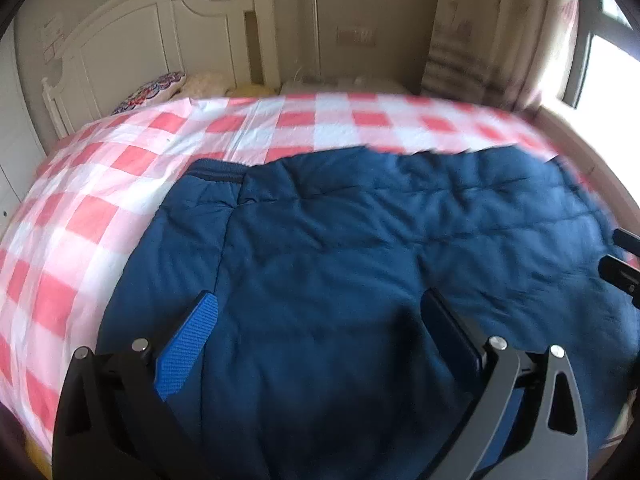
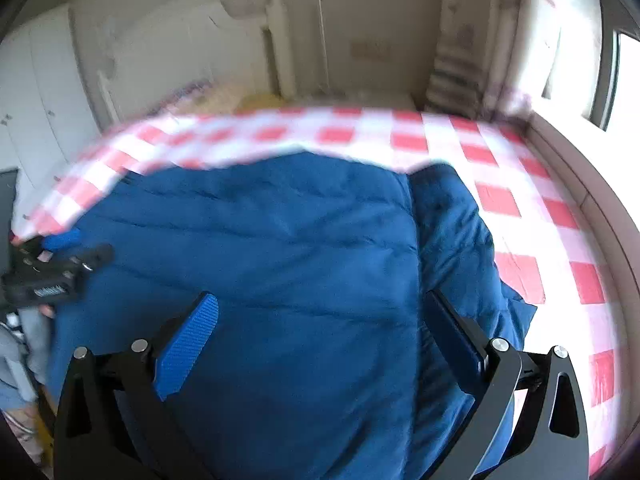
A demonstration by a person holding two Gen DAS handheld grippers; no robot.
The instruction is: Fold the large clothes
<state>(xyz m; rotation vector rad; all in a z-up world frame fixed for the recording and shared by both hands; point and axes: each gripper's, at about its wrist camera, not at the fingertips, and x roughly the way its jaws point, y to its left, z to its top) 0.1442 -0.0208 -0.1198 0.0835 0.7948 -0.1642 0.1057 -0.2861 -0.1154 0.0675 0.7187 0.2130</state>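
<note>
A large dark blue padded jacket [image 1: 340, 248] lies spread on a red-and-white checked bed cover [image 1: 120, 168]. My left gripper [image 1: 320, 308] is open and empty, hovering over the jacket's near left part. My right gripper [image 2: 320, 308] is open and empty over the same jacket [image 2: 280, 248], near its right side where a sleeve [image 2: 452, 220] lies along the edge. The left gripper shows at the left edge of the right wrist view [image 2: 52, 268]. The right gripper's tips show at the right edge of the left wrist view [image 1: 622, 264].
A white headboard [image 1: 160, 40] and pillows [image 1: 168, 88] stand at the bed's far end. A curtain [image 1: 480, 32] and a bright window [image 1: 608, 60] are at the right. The checked cover [image 2: 540, 220] extends right of the jacket. White wardrobe doors [image 2: 40, 92] stand at the left.
</note>
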